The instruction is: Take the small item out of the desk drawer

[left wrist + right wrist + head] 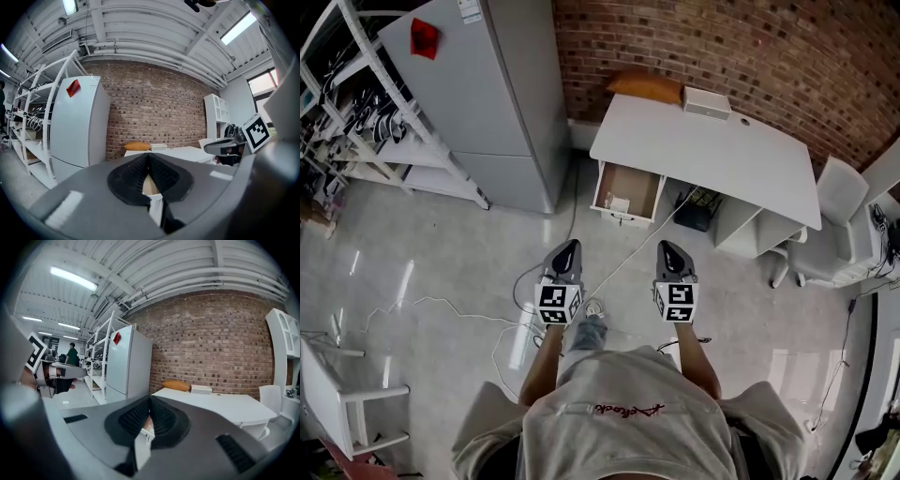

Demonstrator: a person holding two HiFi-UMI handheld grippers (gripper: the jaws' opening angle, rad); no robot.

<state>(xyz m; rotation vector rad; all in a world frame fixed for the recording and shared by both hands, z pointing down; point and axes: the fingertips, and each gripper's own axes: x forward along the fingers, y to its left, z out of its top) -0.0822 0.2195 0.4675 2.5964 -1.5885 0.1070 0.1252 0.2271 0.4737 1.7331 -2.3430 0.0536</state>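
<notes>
drawer (626,192): its back end is hidden under the counter (712,155).
drawer contents: a small pale item (619,203) lies inside, too small to identify.
rack (403,145), left of the counter: cut off by the head view's left edge.

From here I count one white desk (722,155) with one open wood-lined drawer (639,183), and one small white item (619,203) in it. The desktop carries one orange cushion (645,86) and one white oblong box (707,102). There is one tall grey refrigerator (487,103) with one red sticker (424,37), one white shelving rack (366,112), and two white chairs: the chair by the desk (841,187) and the chair at the near left (337,398). Two grey grippers show, the left gripper (566,251) and the right gripper (668,249).
</notes>
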